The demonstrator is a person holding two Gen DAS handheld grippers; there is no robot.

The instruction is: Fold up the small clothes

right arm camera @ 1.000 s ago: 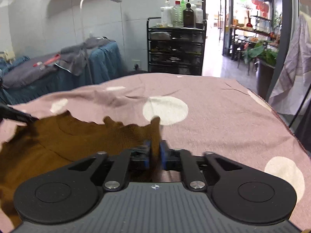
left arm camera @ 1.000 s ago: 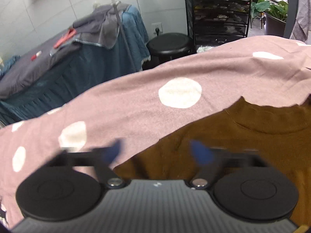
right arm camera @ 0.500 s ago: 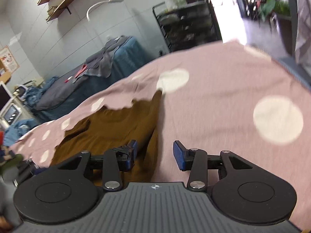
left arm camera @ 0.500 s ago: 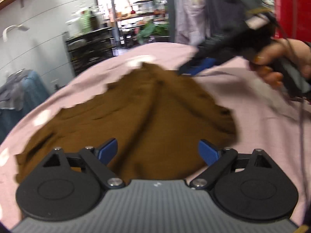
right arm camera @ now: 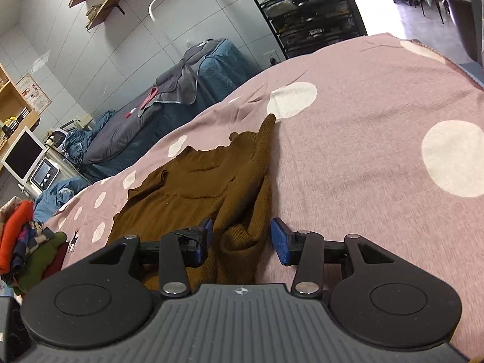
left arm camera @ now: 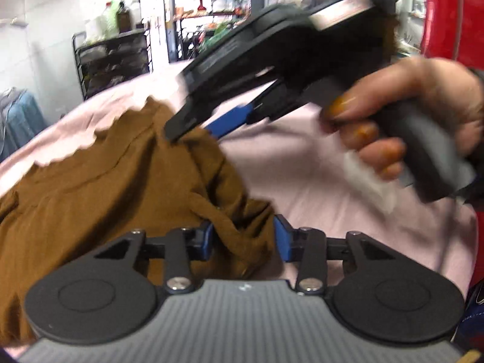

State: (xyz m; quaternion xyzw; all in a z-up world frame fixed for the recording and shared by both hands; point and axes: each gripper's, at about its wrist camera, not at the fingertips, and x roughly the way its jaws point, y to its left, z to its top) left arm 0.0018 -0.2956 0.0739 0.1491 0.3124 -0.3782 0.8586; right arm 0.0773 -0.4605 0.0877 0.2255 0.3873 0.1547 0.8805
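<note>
1. On the pink dotted bedspread (right arm camera: pixel 378 127) lies the brown knit top (right arm camera: pixel 196 187), spread flat at its collar end and bunched into ridges at the near edge.
2. Left gripper (left arm camera: pixel 243 237): jaws closing, a raised fold of the brown knit top (left arm camera: pixel 121 181) between the blue pads; full pressure on the cloth cannot be confirmed, as a gap shows at the right pad.
3. Right gripper (right arm camera: pixel 240 237): jaws spread, with a ridge of the top between them but neither pad pressing on it. In the left wrist view the right gripper (left arm camera: pixel 193 127) is carried by a hand (left arm camera: pixel 402 112), its tips at the top's upper edge.
4. Step in hand, as judged: taking hold of 1 side of the top to fold it over.
5. Recommended practice: close on a single clean edge, not a wad of layers; seat both grippers along the same side before lifting; keep the cloth taut between them so the fold line falls straight; lay it down with edges matched.
6. Risk, as judged: the bunched ridge may carry extra layers and give a crooked fold.
7. Containers: a black wire rack (right arm camera: pixel 308 21) stands beyond the bed; its shelves hold dark items too small to identify. A heap of coloured clothes (right arm camera: pixel 27 242) lies loose at the left, in no container.
</note>
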